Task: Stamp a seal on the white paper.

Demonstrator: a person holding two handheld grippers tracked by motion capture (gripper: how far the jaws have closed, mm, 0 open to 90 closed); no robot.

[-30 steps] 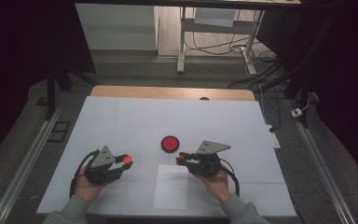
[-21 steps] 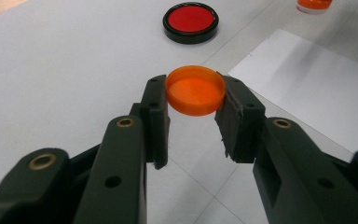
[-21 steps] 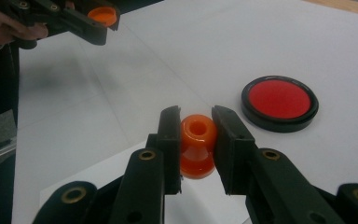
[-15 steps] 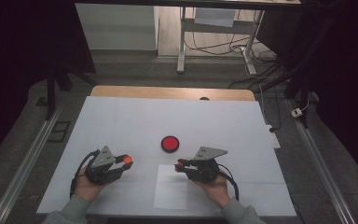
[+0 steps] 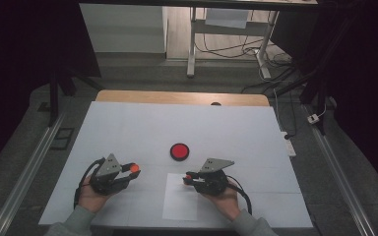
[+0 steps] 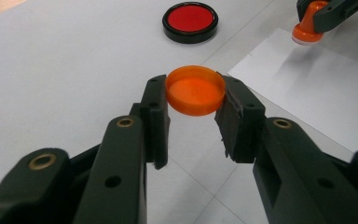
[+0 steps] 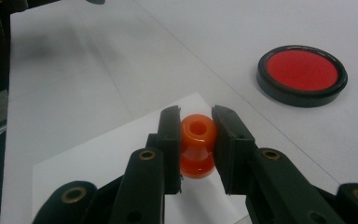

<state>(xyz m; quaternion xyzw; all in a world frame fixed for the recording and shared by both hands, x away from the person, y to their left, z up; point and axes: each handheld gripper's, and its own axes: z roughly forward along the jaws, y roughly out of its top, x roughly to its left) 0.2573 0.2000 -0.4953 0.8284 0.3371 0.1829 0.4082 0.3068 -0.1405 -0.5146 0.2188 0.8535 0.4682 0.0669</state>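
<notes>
Orange plastic fills both grips: the left tool (image 6: 193,100) is clamped on a round cap (image 6: 195,89), held above the tabletop (image 5: 138,128) to the left of the red ink pad (image 5: 179,151). The right tool (image 7: 196,135) pinches a stamp (image 7: 196,145) by its handle over the paper sheet (image 5: 179,204) just nearer than the pad. Its printing face is hidden.

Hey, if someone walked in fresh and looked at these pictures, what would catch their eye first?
Probably the red ink pad sitting mid-table on the white surface. Next, the left gripper clamped on an orange cap, and the right gripper gripping an orange stamp over a white paper sheet.
</notes>
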